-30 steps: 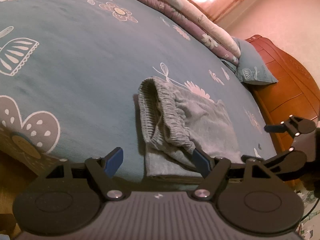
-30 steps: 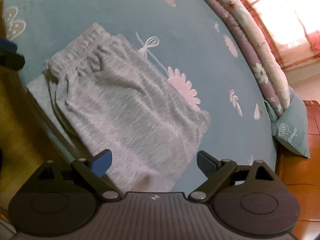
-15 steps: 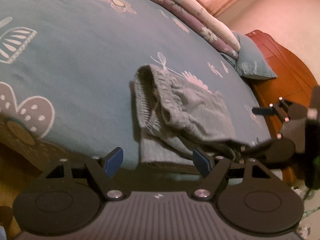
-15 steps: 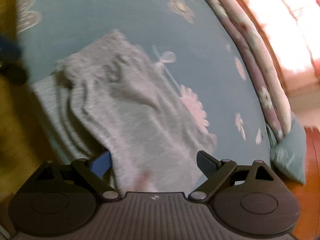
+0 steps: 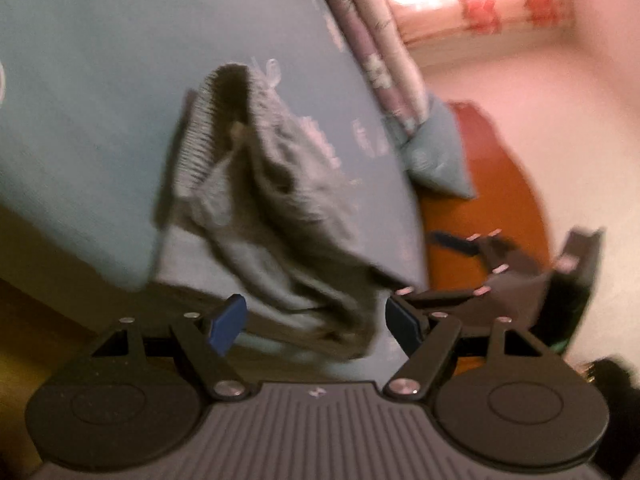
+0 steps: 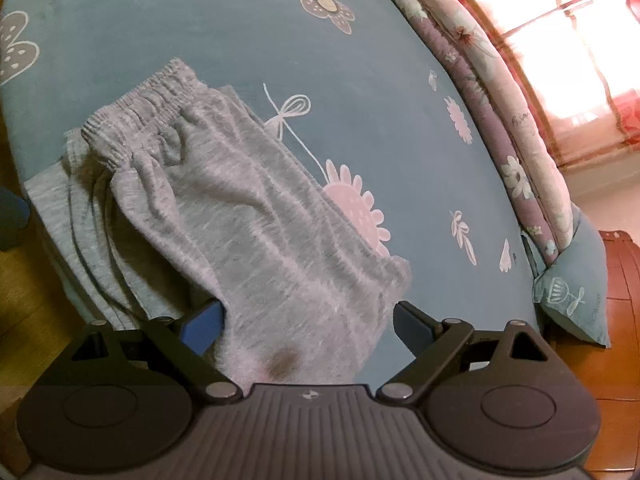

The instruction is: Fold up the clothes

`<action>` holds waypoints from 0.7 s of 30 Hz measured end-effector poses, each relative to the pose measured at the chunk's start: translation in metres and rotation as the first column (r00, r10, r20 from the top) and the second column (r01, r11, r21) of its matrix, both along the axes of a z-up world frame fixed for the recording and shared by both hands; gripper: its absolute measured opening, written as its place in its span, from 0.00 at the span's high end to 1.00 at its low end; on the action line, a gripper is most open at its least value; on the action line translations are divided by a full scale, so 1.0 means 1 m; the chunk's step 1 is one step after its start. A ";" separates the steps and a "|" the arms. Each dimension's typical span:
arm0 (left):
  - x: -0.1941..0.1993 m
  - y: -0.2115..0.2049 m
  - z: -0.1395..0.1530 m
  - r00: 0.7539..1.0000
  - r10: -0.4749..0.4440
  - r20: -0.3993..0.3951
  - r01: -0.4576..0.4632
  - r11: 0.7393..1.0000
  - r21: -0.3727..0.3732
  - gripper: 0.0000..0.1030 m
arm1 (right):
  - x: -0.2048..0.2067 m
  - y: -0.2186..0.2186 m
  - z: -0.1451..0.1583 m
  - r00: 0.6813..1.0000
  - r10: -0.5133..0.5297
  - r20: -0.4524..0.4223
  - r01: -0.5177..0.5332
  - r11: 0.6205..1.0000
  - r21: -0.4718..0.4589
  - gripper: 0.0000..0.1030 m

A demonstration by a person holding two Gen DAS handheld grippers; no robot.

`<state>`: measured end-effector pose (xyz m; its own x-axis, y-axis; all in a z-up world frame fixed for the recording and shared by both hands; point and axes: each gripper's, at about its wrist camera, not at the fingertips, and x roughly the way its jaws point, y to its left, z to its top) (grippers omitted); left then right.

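While grey shorts (image 6: 248, 216) lie rumpled at the near edge of the blue bedsheet (image 6: 224, 28), right gripper (image 6: 306, 322) gapes wide, cloth draped between its fingers. Left gripper (image 5: 316, 320) spread wide too, gripping nothing; view blurred.

Shorts (image 6: 256, 216) heather grey, dark stain near hem. Bedsheet (image 6: 400, 128) teal with white and pink flower doodles. Quilt (image 6: 472, 64) purple-cream floral. Tongs' pads (image 6: 200, 322) blue.
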<state>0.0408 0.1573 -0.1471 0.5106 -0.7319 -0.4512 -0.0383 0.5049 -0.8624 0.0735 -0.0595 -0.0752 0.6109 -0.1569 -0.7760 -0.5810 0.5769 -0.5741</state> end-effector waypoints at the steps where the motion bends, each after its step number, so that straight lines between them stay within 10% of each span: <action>1: 0.000 -0.001 -0.001 1.000 -0.014 -0.003 0.014 1.000 0.027 0.26 | 0.001 -0.001 0.001 1.000 -0.006 0.000 0.006 1.000 0.007 0.09; 21: -0.004 -0.012 -0.005 0.996 -0.087 0.000 0.087 0.996 0.032 0.26 | 0.019 -0.014 0.004 1.000 -0.011 -0.026 0.011 1.000 0.026 0.09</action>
<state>0.0367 0.1453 -0.1518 0.4461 -0.7591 -0.4740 0.0085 0.5332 -0.8459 0.0923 -0.0736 -0.0710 0.5887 -0.1433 -0.7956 -0.5892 0.5977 -0.5437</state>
